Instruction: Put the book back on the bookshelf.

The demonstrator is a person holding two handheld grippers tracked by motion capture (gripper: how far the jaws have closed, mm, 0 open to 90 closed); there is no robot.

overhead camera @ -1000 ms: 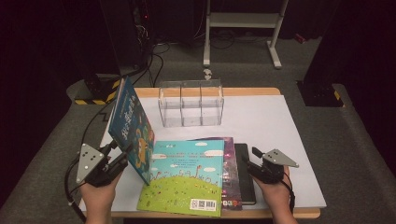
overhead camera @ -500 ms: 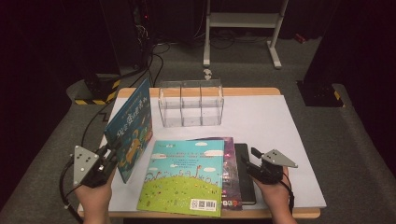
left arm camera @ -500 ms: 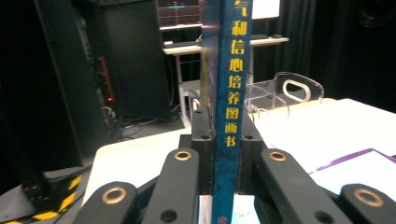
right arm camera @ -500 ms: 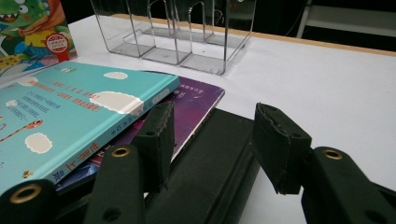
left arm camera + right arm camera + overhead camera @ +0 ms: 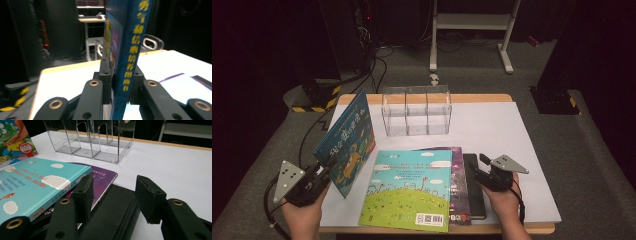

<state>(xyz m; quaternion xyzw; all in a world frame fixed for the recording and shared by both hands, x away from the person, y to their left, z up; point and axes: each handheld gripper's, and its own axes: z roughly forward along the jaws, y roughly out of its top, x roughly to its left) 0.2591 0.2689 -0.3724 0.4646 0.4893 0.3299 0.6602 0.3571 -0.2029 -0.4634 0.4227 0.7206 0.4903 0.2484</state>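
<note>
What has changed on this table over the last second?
The left gripper, its jaws just closing on the blue book, tipped it from nearly upright to leaning left and drew it nearer. The right gripper, the stacked books and the clear organizer kept their places.

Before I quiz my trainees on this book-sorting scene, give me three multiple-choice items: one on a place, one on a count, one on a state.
1. Where does the clear rack stand?
A. at the table's far side
B. on the stack
C. on the floor

2. How many books lie stacked flat in front of the person?
A. one
B. three
C. five

3. How does the left gripper stand?
A. open over the table
B. shut on the blue book
C. shut on the rack

Answers:
1 A: in the high view the rack sits beyond the books, near the far edge.
2 B: the green book, purple book and black book overlap.
3 B: its pads press the blue book, held upright, from both sides.
</note>
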